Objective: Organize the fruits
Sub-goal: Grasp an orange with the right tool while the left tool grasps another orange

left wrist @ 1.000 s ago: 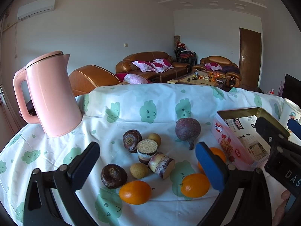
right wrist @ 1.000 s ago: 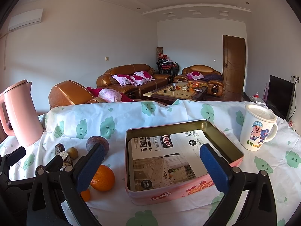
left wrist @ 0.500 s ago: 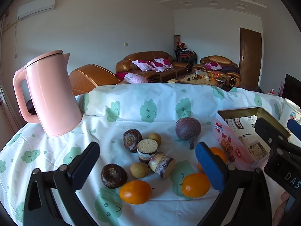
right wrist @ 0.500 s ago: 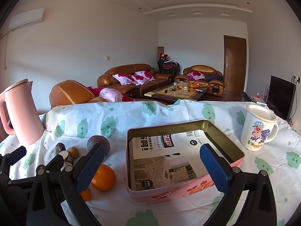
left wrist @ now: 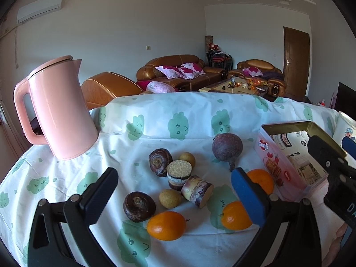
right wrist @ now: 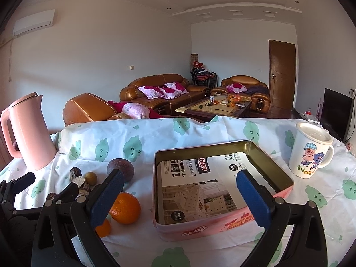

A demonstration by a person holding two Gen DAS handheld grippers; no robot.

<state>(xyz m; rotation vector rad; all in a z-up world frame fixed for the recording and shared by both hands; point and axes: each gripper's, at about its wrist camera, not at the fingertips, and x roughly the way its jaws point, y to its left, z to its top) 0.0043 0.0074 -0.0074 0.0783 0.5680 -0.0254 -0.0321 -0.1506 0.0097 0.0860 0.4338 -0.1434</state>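
- Left gripper [left wrist: 173,191]: spread wide, grasping nothing, hovering above the fruit on the cloud-print tablecloth [left wrist: 155,129].
- Right gripper [right wrist: 180,191]: likewise spread wide and empty-handed, poised over the near wall of the pink tin [right wrist: 222,224].
- Nearest the left gripper: two oranges [left wrist: 166,225] [left wrist: 234,215] side by side, a third orange [left wrist: 262,179] just beside the tin's left wall.
- Just behind: a dark brown round fruit [left wrist: 139,206], a small tan fruit [left wrist: 170,198], a cut purple-skinned chunk [left wrist: 197,191] lying on its side.
- Farther back: an upright cut chunk [left wrist: 179,173] touching another dark round fruit [left wrist: 160,162], a second tan fruit [left wrist: 187,159] behind it.
- Right of that cluster, apart: a large purple beet-like fruit [left wrist: 227,148], tip pointing toward the camera.
- Inside the tin: only printed paper [right wrist: 200,182], no fruit.
- Back left: pink kettle [left wrist: 59,109] upright on the cloth.
- Far right: cartoon mug [right wrist: 310,153] with lid, well apart from the fruit.
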